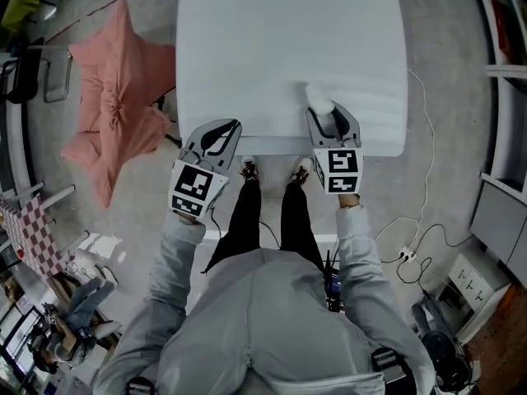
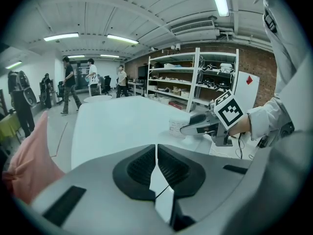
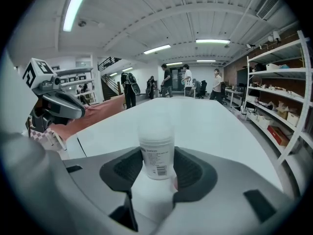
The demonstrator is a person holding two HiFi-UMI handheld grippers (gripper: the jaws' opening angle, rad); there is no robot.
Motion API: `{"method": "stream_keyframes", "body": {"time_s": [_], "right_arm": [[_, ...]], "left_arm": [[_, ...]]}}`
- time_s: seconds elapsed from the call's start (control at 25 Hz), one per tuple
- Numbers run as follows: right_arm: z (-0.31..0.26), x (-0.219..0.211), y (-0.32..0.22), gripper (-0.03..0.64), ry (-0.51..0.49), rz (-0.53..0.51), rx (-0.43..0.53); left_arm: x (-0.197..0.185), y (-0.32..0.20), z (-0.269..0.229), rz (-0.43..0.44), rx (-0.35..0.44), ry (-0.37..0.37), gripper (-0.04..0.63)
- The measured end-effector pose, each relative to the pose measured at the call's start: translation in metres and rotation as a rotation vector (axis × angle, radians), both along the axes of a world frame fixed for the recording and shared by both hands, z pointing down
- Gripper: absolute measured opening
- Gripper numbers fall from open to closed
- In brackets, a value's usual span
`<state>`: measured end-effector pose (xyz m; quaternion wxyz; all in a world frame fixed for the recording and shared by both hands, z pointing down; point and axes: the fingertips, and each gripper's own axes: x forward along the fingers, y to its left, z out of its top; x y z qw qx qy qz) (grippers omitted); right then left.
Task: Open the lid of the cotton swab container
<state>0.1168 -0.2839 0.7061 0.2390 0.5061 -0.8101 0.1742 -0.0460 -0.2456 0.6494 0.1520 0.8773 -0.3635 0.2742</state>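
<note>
Lid [image 3: 156, 127] blurs into the white tabletop [image 3: 210, 124]; container [image 3: 156, 156] stands clasped in right hand-held gripper [image 3: 158, 169]; left hand-held gripper [image 2: 156, 163] clenched, empty.

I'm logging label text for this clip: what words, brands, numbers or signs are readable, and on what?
Nothing can be quoted.
Label on the cotton swab container: print and a barcode, too blurred to read.
On the left marker cube and right marker cube: black-and-white squares, no words.
On the white panel: a red diamond, no words.
</note>
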Motion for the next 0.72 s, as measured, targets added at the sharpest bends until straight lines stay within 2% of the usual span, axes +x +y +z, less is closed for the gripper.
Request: {"method": "stream_keyframes", "body": {"time_s": [0.36, 0.72], "right_arm": [[-0.051, 0.016, 0.014, 0.216, 0.030, -0.056, 0.000], [-0.120, 0.018, 0.020, 0.216, 0.090, -0.102, 0.057]], "left_arm": [[0.016, 0.000, -0.035, 0.013, 0.048, 0.043, 0.029], [0.017, -0.004, -0.086, 0.039, 0.143, 0.079, 0.029]]}}
